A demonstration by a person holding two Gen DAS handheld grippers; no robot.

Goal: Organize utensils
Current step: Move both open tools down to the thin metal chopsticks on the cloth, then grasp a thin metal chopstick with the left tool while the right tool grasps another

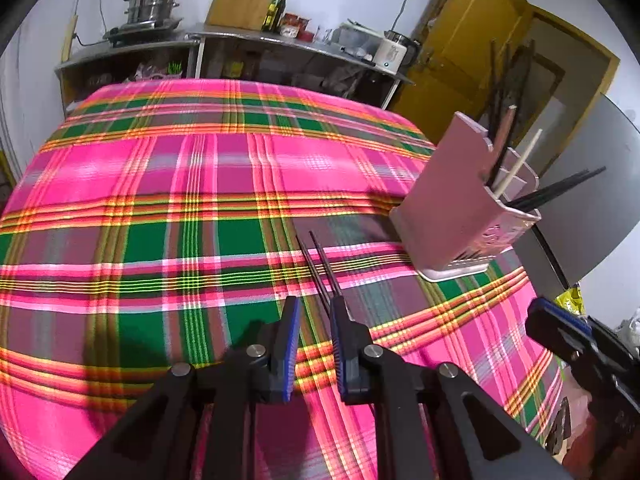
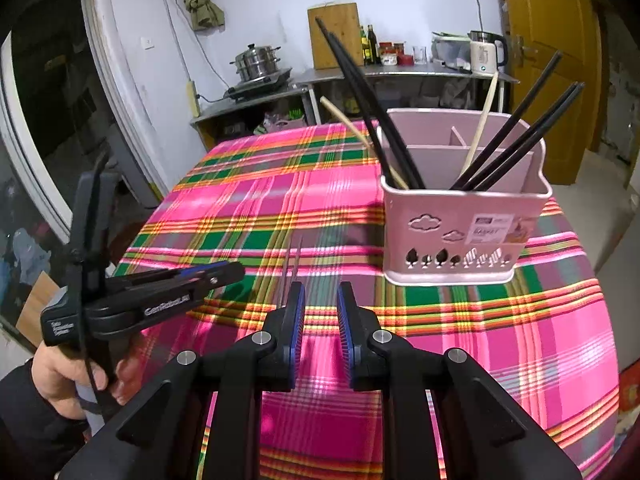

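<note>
Where chopsticks (image 1: 320, 268) lie: holder (image 1: 452, 216) (pink) nearby

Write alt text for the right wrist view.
A pink utensil holder filled with black chopsticks and pale ones stands on a pink plaid tablecloth. The right gripper points at it with nothing between its jaws.

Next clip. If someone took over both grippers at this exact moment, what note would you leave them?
Left gripper: jaws narrowly apart, empty, low over the cloth, just short of a loose pair of dark chopsticks lying side by side.
Right gripper: slightly open, empty, pointing at the cloth in front of the holder.
Done: several chopsticks, dark and pale, already stand in the pink holder.
Left: the loose pair probably goes into the holder next.
</note>
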